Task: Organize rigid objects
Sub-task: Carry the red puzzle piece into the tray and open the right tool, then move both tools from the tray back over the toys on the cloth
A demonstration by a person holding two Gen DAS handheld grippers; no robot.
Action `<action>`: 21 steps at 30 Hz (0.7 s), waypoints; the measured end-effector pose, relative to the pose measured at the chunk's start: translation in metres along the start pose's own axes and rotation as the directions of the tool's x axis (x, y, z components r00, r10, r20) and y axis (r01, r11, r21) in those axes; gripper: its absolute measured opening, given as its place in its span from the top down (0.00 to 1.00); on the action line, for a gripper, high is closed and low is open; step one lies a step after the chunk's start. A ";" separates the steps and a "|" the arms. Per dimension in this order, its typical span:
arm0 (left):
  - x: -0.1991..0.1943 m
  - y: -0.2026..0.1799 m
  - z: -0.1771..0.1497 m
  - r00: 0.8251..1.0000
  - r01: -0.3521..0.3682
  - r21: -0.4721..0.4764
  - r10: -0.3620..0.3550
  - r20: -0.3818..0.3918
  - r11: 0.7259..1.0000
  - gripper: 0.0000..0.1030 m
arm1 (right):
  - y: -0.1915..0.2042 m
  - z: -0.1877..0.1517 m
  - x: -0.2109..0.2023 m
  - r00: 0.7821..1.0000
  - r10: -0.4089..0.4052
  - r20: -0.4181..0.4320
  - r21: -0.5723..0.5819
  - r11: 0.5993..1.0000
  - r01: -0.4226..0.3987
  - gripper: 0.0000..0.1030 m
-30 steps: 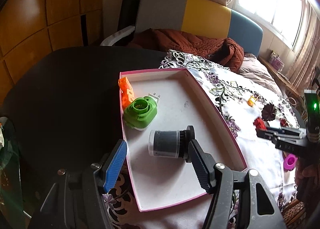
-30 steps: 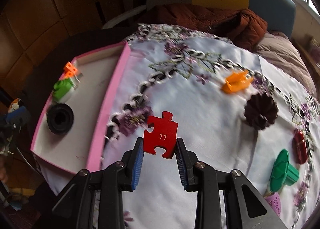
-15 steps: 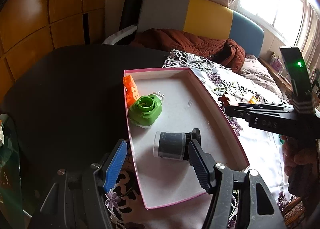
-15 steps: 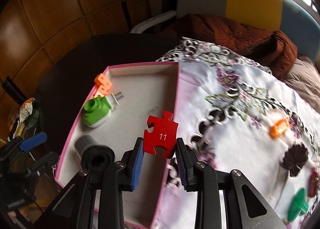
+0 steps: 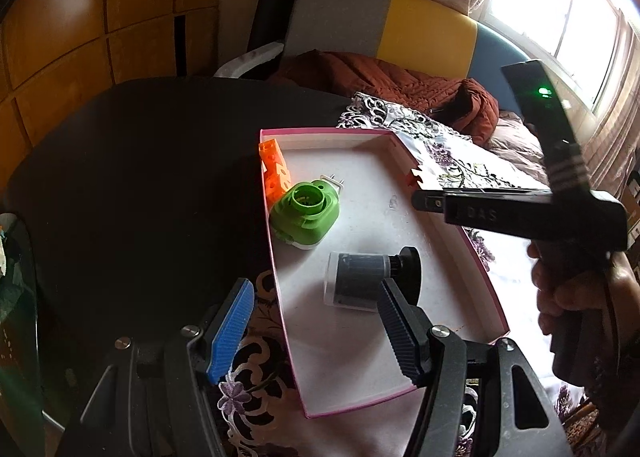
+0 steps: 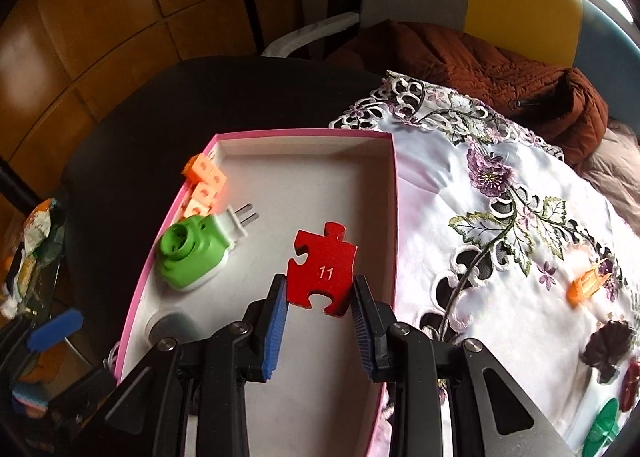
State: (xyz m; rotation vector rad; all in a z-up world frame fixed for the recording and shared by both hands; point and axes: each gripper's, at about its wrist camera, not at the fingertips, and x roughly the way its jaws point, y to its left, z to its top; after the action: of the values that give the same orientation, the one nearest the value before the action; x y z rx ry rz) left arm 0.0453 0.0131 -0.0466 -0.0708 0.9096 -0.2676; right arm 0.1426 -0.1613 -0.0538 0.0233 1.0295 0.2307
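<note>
My right gripper [image 6: 320, 299] holds the red puzzle piece [image 6: 322, 267] clamped above the pink-rimmed tray [image 6: 394, 217].

The tray sits where the dark round table [image 5: 132, 177] meets the floral cloth [image 6: 500, 241], with wood panelling and a grey-yellow-blue sofa beyond. An orange block strip [image 6: 204, 181], a green plug [image 6: 190, 251] and a dark cylinder [image 5: 360, 275] keep to the tray's left side and near end; its middle and far right floor is bare. My left gripper [image 5: 316, 329] hangs with jaws apart, empty, over the tray's near left edge.
</note>
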 end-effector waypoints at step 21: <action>-0.005 0.003 -0.001 1.000 -0.018 -0.006 0.019 0.013 1.000 0.37 | -0.004 -0.011 -0.013 0.996 -0.058 0.069 0.013 0.998 0.058 0.45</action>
State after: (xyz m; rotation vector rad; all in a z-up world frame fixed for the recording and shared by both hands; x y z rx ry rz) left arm 0.0423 0.0171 -0.0433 -0.0696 0.8972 -0.2469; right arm 0.1274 -0.1688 -0.0486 0.0111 0.9614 0.1704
